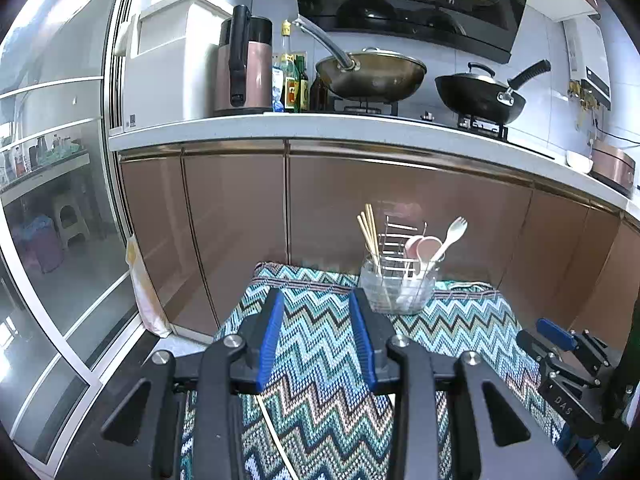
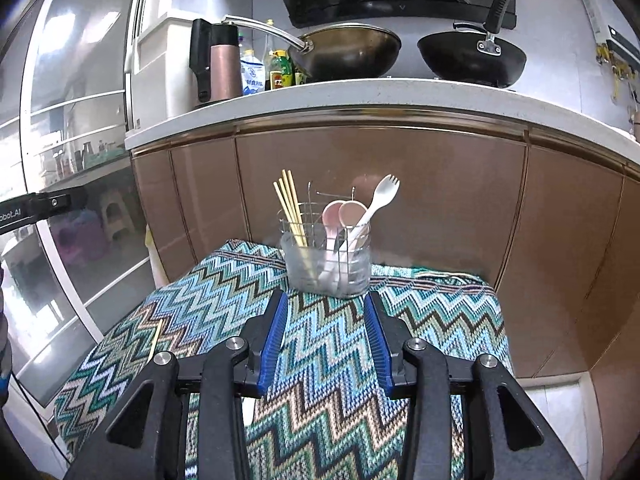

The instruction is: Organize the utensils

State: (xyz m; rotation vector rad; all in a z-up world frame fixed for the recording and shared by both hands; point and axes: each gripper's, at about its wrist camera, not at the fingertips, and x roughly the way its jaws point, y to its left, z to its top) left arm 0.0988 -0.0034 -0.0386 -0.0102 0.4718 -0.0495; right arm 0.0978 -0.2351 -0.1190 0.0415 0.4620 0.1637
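A clear utensil holder point(image 1: 398, 286) point(image 2: 326, 264) with a wire rack stands at the far edge of the zigzag cloth point(image 1: 320, 380) point(image 2: 328, 360). It holds several wooden chopsticks point(image 1: 369, 236) point(image 2: 290, 210), two pink spoons point(image 1: 422, 250) point(image 2: 346, 216) and a white spork point(image 1: 452, 234) point(image 2: 378, 200). One loose chopstick point(image 1: 276, 436) point(image 2: 154, 340) lies on the cloth, under my left gripper. My left gripper point(image 1: 318, 298) is open and empty above the cloth. My right gripper point(image 2: 326, 300) is open and empty, just short of the holder.
Brown cabinet doors point(image 1: 360, 208) rise right behind the cloth, under a white counter point(image 1: 320, 128) with a kettle point(image 1: 244, 64), bottles, a steel wok point(image 1: 372, 72) and a black wok point(image 1: 480, 92). Glass sliding doors point(image 1: 60, 200) are on the left.
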